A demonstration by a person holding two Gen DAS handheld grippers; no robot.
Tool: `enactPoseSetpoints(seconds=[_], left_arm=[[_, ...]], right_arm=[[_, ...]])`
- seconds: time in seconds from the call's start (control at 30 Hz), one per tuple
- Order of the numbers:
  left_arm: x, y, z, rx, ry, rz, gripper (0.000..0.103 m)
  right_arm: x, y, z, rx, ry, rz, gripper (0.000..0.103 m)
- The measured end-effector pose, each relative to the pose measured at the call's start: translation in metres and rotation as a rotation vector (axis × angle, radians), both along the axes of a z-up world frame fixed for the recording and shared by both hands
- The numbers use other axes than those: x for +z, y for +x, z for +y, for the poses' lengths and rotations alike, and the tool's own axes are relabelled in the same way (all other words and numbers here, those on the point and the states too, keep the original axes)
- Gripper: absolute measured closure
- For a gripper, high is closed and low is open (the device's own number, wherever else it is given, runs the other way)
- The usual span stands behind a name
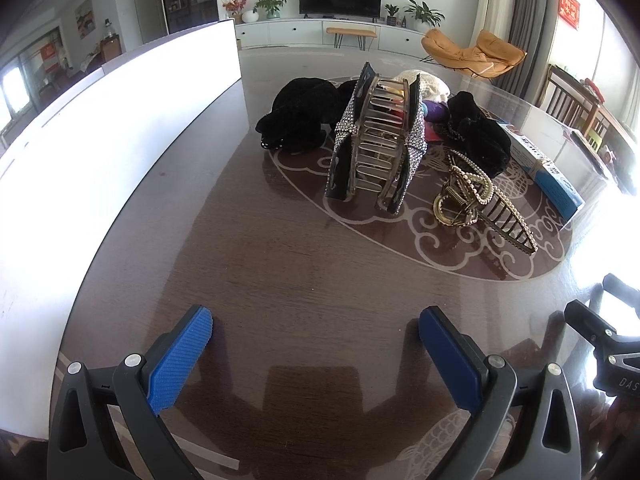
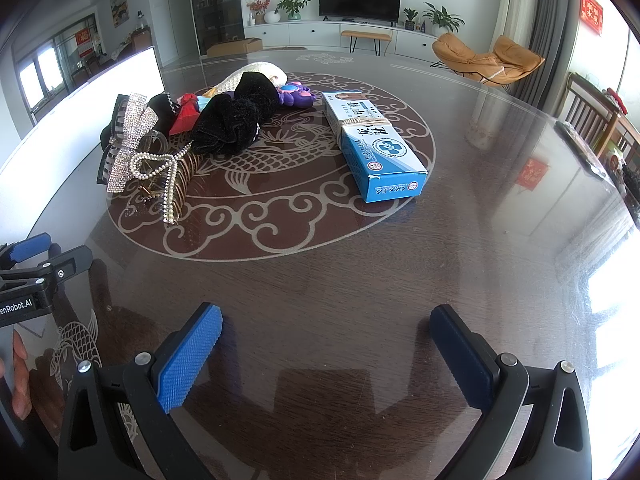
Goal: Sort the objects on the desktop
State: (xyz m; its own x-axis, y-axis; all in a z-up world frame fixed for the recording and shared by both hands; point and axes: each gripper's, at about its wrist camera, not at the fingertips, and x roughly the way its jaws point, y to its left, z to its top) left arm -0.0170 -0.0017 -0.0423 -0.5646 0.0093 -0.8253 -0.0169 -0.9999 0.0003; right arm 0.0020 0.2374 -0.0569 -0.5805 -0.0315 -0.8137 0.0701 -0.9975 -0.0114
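From the left wrist, the left hand-held gripper (image 1: 316,344) hangs low over the near part of the dark glossy bench (image 1: 280,280), its blue pads wide apart with nothing between them. Farther off, on the round scroll pattern, a large rhinestone hair claw (image 1: 376,140) stands with its teeth up. Just to its right lies a smaller gold pearl claw (image 1: 480,204). A black velvet scrunchie (image 1: 304,114) sits to the far left of the big claw, another black scrunchie (image 1: 480,136) to its right, and a blue box (image 1: 548,176) lies at the far right. A white board (image 1: 120,128) runs along the left edge of the bench. The other gripper shows at the near right edge.

From the right wrist, the right hand-held gripper (image 2: 326,344) is likewise spread wide and empty above the near bench (image 2: 360,272). The blue box (image 2: 372,140) lies on the right half of the pattern, apart from the pile. On the left, the rhinestone bow claw (image 2: 132,136) and pearl claw (image 2: 172,176) touch, with a black scrunchie (image 2: 236,120) just behind them and a purple toy (image 2: 298,96) beyond. The left gripper (image 2: 36,264) appears at the near left, fingers of a hand (image 2: 20,376) beneath it
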Motion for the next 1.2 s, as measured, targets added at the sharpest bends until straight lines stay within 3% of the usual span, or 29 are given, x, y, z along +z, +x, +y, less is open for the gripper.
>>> enactPoseSetpoints(seconds=[0.17, 0.27, 0.37, 0.6, 0.67, 0.73, 0.8, 0.83, 0.9, 1.0, 1.13, 1.2], left_arm=[[0.001, 0.000, -0.008, 0.041, -0.002, -0.003, 0.000], [0.000, -0.001, -0.015, 0.078, -0.001, -0.001, 0.000], [-0.001, 0.001, -0.015, 0.081, -0.002, 0.002, 0.000], [-0.003, 0.004, -0.014, 0.082, -0.001, 0.005, 0.000], [-0.003, 0.004, -0.014, 0.082, -0.001, 0.005, 0.000], [-0.003, 0.004, -0.014, 0.082, -0.001, 0.005, 0.000], [-0.003, 0.005, -0.014, 0.082, -0.001, 0.006, 0.000], [-0.003, 0.006, -0.014, 0.083, -0.002, 0.006, 0.000], [-0.002, 0.005, -0.013, 0.083, -0.001, 0.004, 0.000], [0.000, 0.004, -0.014, 0.081, 0.011, -0.001, 0.000], [0.010, 0.011, -0.024, 0.046, 0.169, 0.033, 0.000], [0.017, 0.016, -0.028, 0.052, 0.189, 0.066, 0.000]], right_arm=[[0.003, -0.005, 0.006, 0.025, -0.006, -0.020, 0.000], [0.027, -0.012, 0.020, 0.006, -0.057, 0.080, 0.000], [0.045, -0.052, 0.021, 0.042, 0.026, 0.092, 0.000], [0.018, -0.154, 0.019, 0.136, 0.048, -0.084, 0.001], [0.008, -0.170, 0.017, 0.118, 0.062, -0.116, 0.011], [0.005, -0.178, 0.019, 0.102, 0.007, -0.117, 0.025], [0.006, -0.177, 0.018, 0.086, -0.014, -0.093, 0.032], [0.007, -0.174, 0.014, 0.097, -0.011, -0.080, 0.045], [0.009, -0.162, -0.002, 0.142, 0.004, -0.060, 0.059], [0.009, -0.135, -0.040, 0.242, -0.017, -0.048, 0.059], [0.008, -0.097, -0.088, 0.372, -0.067, -0.032, 0.059], [0.006, -0.083, -0.102, 0.426, -0.082, -0.029, 0.059]])
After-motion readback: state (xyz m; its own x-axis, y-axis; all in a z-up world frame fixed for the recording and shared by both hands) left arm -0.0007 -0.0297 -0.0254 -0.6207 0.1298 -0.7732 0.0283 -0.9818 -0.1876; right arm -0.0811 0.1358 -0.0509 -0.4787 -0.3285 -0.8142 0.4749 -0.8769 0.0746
